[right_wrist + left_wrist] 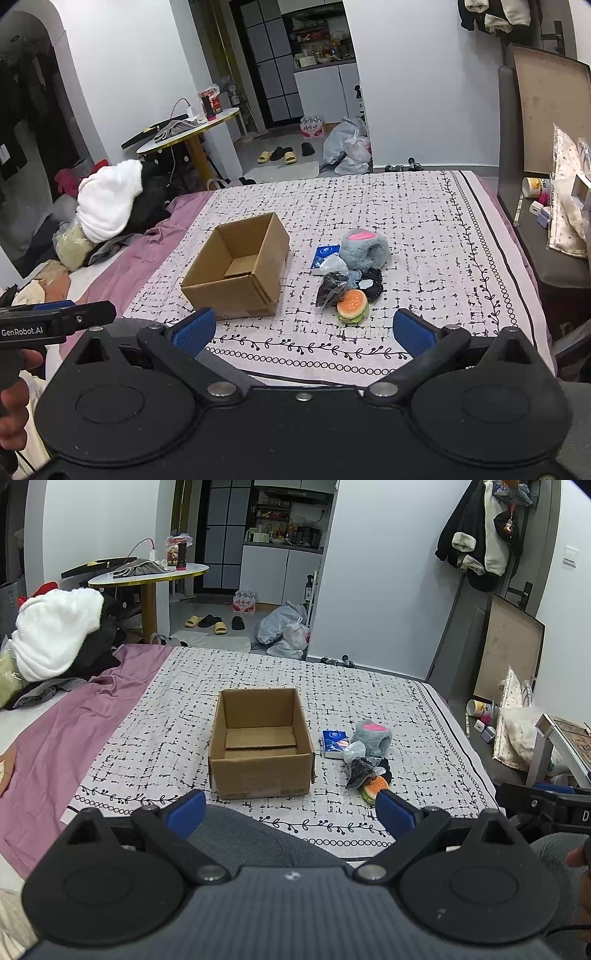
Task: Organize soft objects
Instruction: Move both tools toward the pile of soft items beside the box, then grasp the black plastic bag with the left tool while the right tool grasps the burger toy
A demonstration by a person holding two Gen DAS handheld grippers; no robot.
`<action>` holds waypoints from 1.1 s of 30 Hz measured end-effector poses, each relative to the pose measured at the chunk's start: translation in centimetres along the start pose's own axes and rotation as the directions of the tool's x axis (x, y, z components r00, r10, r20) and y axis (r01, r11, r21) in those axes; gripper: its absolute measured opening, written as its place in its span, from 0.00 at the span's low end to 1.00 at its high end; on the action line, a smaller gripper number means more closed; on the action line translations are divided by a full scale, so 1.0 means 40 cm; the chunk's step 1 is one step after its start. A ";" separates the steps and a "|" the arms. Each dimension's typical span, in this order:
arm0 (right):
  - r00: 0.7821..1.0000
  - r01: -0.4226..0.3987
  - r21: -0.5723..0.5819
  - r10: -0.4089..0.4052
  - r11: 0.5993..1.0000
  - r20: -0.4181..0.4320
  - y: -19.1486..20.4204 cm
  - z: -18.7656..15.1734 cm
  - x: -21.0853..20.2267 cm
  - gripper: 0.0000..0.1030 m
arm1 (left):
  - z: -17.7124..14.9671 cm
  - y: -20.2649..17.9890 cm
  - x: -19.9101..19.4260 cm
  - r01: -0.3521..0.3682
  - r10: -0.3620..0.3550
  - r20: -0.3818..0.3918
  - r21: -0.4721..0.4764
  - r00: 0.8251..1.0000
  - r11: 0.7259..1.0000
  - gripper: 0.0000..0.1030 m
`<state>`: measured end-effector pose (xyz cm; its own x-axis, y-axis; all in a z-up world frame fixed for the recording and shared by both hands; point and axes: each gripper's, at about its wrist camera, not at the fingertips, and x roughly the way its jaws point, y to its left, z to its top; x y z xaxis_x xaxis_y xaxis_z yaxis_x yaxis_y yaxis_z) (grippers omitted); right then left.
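An open, empty cardboard box (261, 753) (240, 267) stands on the patterned bedspread. To its right lies a small pile: a grey plush with a pink patch (371, 740) (364, 249), a blue tissue pack (334, 743) (325, 258), a black item in clear plastic (360, 770) (332, 288), a black fuzzy piece (372, 282) and a burger toy (375, 788) (352, 306). My left gripper (291, 812) is open, held near the bed's front edge before the box. My right gripper (304, 330) is open too, short of the burger toy. Neither holds anything.
A purple sheet (70, 731) and a heap of clothes with a white fleece (55, 631) lie left of the bedspread. A bedside shelf with bottles and bags (557, 206) stands on the right. A round table (147, 578) and floor clutter lie beyond the bed.
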<state>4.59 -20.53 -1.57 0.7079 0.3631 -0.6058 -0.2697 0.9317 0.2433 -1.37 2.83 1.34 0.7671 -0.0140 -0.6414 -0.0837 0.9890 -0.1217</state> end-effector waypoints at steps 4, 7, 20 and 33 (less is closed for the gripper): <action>1.000 -0.005 -0.005 0.005 1.000 0.005 0.001 -0.002 -0.002 1.00 | 0.001 -0.004 0.011 0.003 -0.003 0.000 -0.007 1.000 1.000 0.95; 1.000 -0.007 -0.002 0.007 1.000 0.001 -0.003 0.001 0.007 1.00 | 0.001 -0.010 0.020 0.002 -0.002 -0.002 -0.011 1.000 1.000 0.95; 1.000 -0.020 -0.007 0.020 1.000 -0.013 -0.031 0.012 0.050 1.00 | 0.011 -0.039 0.073 0.010 -0.010 0.018 -0.036 1.000 0.999 0.95; 0.997 -0.042 0.046 0.045 0.998 -0.068 -0.096 0.022 0.131 1.00 | 0.037 -0.057 0.164 -0.012 0.010 -0.029 -0.060 1.000 0.998 0.95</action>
<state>9.93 -22.19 -5.00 0.6492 0.4041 -0.6445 -0.2688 0.9144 0.3026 4.80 0.70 -1.48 0.7473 -0.0081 -0.6644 -0.1313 0.9784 -0.1595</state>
